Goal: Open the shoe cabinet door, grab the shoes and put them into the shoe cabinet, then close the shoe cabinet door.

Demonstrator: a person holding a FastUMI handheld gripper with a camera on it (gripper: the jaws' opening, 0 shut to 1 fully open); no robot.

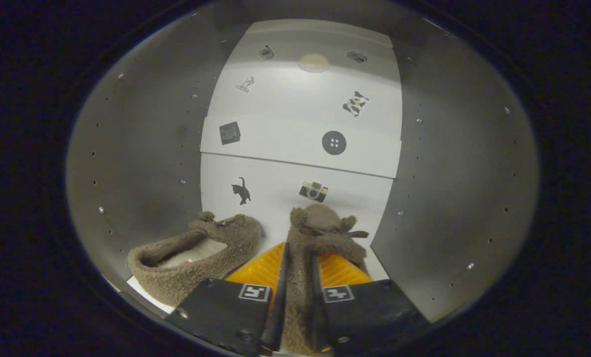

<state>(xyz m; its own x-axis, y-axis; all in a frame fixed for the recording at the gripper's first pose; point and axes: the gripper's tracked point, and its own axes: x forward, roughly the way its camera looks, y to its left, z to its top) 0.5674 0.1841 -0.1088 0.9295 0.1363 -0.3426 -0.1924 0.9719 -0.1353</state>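
I am looking into the open shoe cabinet (pixel 146 148), with grey side walls and a white back panel covered in small stickers. My gripper (pixel 298 277) is shut on a brown fuzzy slipper (pixel 320 223); both fingers press its side wall, and its toe with a small bow points at the back panel. A second matching slipper (pixel 196 260) lies on the cabinet's white floor just left of the fingers, its opening facing up and its toe also toward the back.
The cabinet's right wall (pixel 454 188) stands close beside the held slipper. A white shelf edge (pixel 300 158) crosses the back panel above both slippers. Bare white floor (pixel 270 223) shows between the two slippers.
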